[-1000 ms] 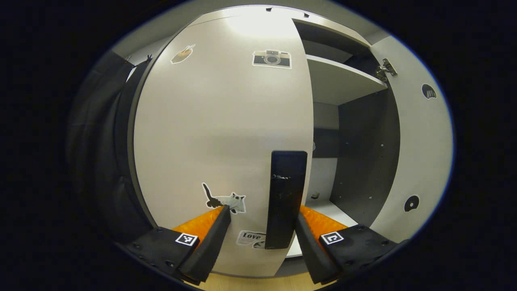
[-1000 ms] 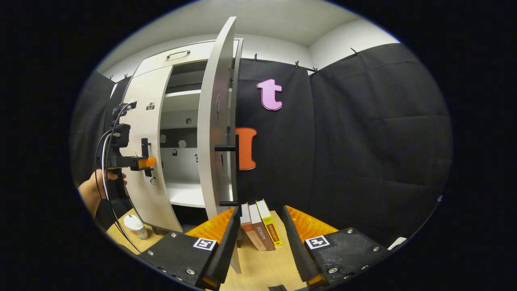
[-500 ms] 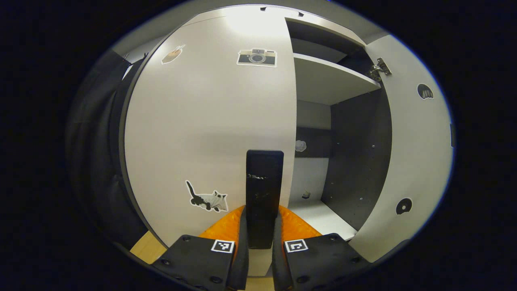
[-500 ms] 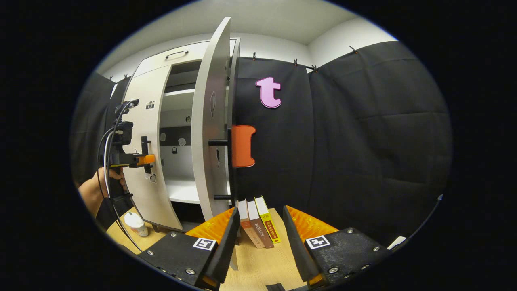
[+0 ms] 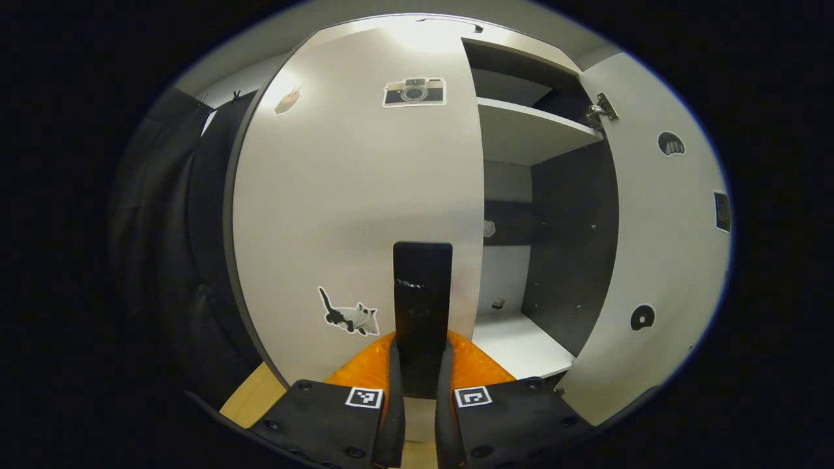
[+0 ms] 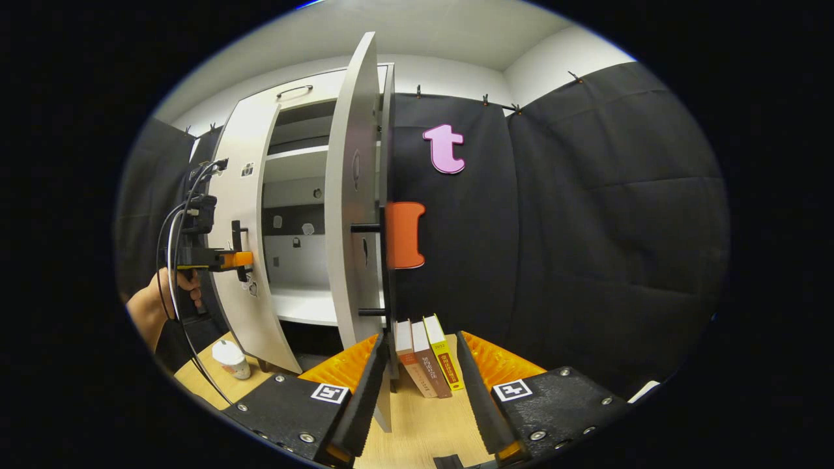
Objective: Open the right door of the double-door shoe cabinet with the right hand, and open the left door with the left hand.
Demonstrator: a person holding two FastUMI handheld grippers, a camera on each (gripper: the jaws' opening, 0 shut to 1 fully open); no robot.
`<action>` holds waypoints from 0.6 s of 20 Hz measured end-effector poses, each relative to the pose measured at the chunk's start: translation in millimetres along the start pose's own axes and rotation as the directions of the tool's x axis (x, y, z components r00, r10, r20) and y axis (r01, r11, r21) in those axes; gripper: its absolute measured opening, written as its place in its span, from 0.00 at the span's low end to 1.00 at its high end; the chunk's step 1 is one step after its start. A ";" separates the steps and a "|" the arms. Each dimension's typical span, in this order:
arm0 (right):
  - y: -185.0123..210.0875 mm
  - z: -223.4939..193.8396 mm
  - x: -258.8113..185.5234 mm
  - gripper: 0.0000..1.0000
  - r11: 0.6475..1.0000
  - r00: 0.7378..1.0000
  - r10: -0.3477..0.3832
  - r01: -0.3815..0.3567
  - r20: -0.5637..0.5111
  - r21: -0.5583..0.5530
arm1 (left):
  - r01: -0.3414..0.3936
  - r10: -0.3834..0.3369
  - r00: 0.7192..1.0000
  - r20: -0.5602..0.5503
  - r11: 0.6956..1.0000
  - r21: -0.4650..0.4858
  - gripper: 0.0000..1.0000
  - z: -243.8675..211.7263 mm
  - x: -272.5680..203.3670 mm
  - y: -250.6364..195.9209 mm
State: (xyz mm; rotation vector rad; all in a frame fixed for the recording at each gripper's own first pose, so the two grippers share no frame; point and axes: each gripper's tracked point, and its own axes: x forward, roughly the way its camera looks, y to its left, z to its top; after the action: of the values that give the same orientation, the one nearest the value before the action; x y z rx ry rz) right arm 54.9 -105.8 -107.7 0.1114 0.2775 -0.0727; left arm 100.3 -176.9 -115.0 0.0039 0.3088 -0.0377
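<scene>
Left gripper (image 5: pixel 419 417) fingers clamped on left door handle (image 5: pixel 422 306); right gripper (image 6: pixel 417 397) level, fingers apart, empty.

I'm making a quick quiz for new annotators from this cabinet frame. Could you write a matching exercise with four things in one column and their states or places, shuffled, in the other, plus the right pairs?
Things:
1. left gripper
2. right gripper
3. right door
4. books

States or places:
A. swung wide open, seen edge-on
B. standing on the wooden surface by the black cloth
C. shut on the left door's black handle
D. open, holding nothing

Pairs: 1-C, 2-D, 3-A, 4-B
</scene>
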 end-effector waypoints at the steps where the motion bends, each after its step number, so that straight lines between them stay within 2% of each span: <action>1: 2.3 -0.2 -0.4 0.66 1.000 1.000 0.009 -0.009 -0.004 -0.005 | -0.004 0.004 1.000 -0.002 1.000 -0.009 0.26 -0.8 -5.5 2.8; 3: 4.7 4.0 -0.8 0.66 1.000 1.000 0.026 -0.026 0.006 -0.016 | -0.015 0.015 1.000 -0.002 1.000 -0.020 0.26 -1.2 -16.2 9.3; 4: 6.6 4.6 -0.2 0.62 0.999 0.999 0.036 -0.036 0.010 -0.017 | -0.023 0.023 1.000 -0.002 0.999 -0.023 0.26 -1.7 -20.7 11.2; 5: 9.4 5.5 -0.5 0.66 0.999 0.999 0.048 -0.048 0.014 -0.018 | -0.029 0.029 1.000 -0.003 0.999 -0.024 0.26 -1.8 -24.8 13.2; 12: 21.6 7.4 -4.1 0.66 0.994 0.994 0.109 -0.109 0.011 -0.028 | -0.078 0.078 0.997 -0.009 0.995 -0.068 0.26 -3.9 -60.5 36.2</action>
State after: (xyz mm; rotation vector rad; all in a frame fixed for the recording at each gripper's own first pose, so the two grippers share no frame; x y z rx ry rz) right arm 54.8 -85.1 -97.3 0.0984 0.2590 0.0387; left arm 42.9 -138.4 -100.3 -0.0517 0.3159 0.0505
